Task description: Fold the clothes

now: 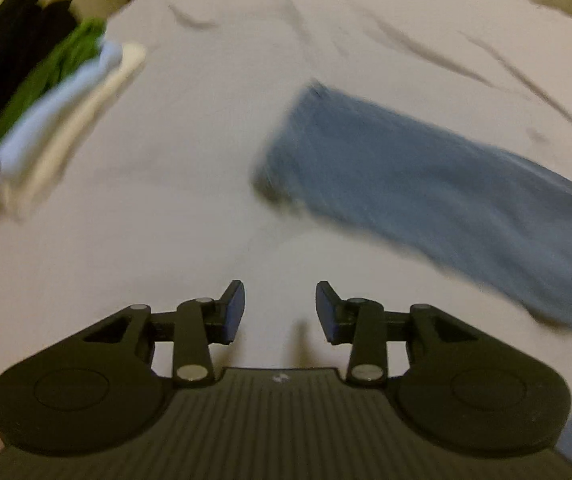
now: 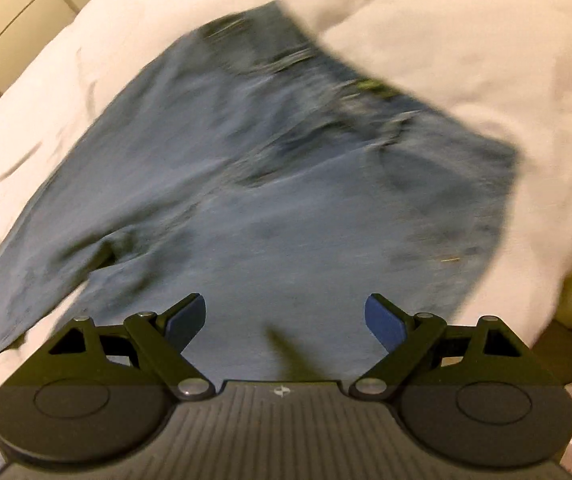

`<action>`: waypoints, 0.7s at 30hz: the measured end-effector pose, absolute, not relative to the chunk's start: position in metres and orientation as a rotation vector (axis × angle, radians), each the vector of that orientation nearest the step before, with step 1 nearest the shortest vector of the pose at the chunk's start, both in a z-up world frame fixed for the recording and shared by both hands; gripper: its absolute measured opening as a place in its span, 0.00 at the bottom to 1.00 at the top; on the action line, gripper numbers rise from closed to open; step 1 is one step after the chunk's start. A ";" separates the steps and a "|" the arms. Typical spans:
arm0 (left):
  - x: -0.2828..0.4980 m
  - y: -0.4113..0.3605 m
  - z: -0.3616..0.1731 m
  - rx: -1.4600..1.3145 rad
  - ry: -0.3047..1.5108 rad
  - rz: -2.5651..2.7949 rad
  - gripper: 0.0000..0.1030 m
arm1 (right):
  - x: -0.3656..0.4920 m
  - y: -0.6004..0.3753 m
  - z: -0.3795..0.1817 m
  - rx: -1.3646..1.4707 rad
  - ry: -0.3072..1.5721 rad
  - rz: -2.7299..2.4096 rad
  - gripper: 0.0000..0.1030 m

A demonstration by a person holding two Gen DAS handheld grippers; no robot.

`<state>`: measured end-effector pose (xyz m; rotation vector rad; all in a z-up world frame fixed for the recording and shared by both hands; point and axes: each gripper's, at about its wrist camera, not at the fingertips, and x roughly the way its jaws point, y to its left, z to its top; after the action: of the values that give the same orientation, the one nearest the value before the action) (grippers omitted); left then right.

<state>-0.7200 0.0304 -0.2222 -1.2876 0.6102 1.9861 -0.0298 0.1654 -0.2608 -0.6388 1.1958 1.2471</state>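
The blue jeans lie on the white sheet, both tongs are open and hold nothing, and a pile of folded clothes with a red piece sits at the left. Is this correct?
Almost. The pile of folded clothes has a green piece, not a red one, next to black, pale blue and white ones; the left wrist view shows it. The rest holds: the blue jeans lie on the white sheet, and the left tongs and right tongs are open and hold nothing.

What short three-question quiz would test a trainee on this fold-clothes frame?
1. True or false: the left gripper is holding the jeans.
2. Which gripper has its jaws open wider? A) left B) right
3. What lies at the far left of the white sheet in the left wrist view?

Key: 1. False, its jaws are open and empty. 2. B, the right gripper. 3. A stack of folded clothes.
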 end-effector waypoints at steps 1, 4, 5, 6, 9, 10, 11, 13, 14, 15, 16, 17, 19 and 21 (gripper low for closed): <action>-0.700 0.011 -0.218 -1.322 0.566 1.964 0.33 | -0.014 0.163 -0.264 -0.629 1.200 1.237 0.85; -0.635 -0.036 -0.214 -1.428 0.443 1.899 0.32 | 0.032 0.156 -0.275 -0.599 1.212 1.205 0.84; -0.612 -0.047 -0.215 -1.453 0.416 1.878 0.31 | 0.048 0.154 -0.276 -0.573 1.231 1.199 0.83; -0.590 -0.054 -0.217 -1.468 0.409 1.858 0.31 | 0.064 0.151 -0.276 -0.545 1.251 1.193 0.82; -0.527 -0.069 -0.212 -1.481 0.422 1.845 0.31 | 0.096 0.141 -0.273 -0.517 1.309 1.227 0.80; -0.508 -0.073 -0.209 -1.480 0.426 1.843 0.31 | 0.107 0.137 -0.272 -0.508 1.329 1.239 0.80; -0.489 -0.077 -0.206 -1.479 0.429 1.840 0.31 | 0.111 0.133 -0.268 -0.518 1.338 1.263 0.80; -0.457 -0.082 -0.194 -1.458 0.419 1.846 0.33 | 0.115 0.127 -0.256 -0.548 1.352 1.325 0.80; -0.444 -0.084 -0.187 -1.453 0.411 1.851 0.33 | 0.115 0.123 -0.250 -0.564 1.355 1.358 0.81; -0.434 -0.087 -0.179 -1.446 0.410 1.858 0.33 | 0.115 0.120 -0.244 -0.581 1.354 1.388 0.82; -0.424 -0.090 -0.171 -1.438 0.411 1.865 0.33 | 0.112 0.118 -0.234 -0.602 1.344 1.423 0.84; -0.416 -0.093 -0.163 -1.422 0.417 1.879 0.34 | 0.109 0.115 -0.225 -0.623 1.332 1.458 0.84; -0.398 -0.099 -0.144 -1.381 0.447 1.906 0.37 | 0.104 0.109 -0.206 -0.666 1.306 1.527 0.86; -0.383 -0.103 -0.129 -1.348 0.483 1.929 0.42 | 0.093 0.105 -0.189 -0.722 1.251 1.594 0.86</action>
<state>-0.3831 -0.1027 -0.1292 -1.3480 0.4826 1.9286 0.0933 0.1054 -0.1886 -0.7215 1.2511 1.5943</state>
